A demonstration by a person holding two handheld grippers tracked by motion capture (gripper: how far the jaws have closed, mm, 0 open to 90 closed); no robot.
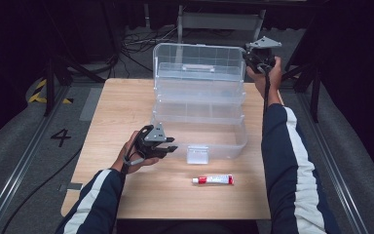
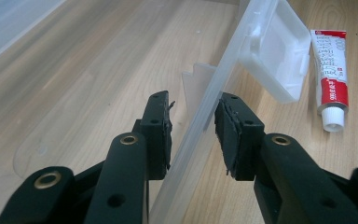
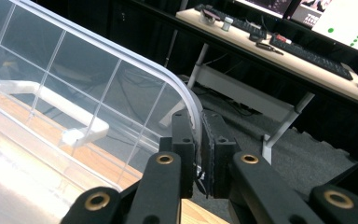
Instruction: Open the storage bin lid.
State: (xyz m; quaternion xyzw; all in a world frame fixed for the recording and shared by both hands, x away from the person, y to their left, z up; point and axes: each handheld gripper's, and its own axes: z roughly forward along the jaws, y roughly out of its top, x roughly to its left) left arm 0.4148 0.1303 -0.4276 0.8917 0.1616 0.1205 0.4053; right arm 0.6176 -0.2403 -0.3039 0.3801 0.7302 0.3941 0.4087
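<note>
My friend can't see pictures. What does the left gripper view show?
The left gripper has its two black jaws on either side of the clear plastic box wall, apart from it. Past it, a red-and-white tube lies on the wooden table.

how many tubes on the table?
1. A red-and-white tube lies on the wooden table, in front of the clear plastic box by its latch. None visible inside the box.

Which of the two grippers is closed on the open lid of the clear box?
The right gripper, at the far right corner of the lid. The left gripper straddles the box's front wall.
</note>
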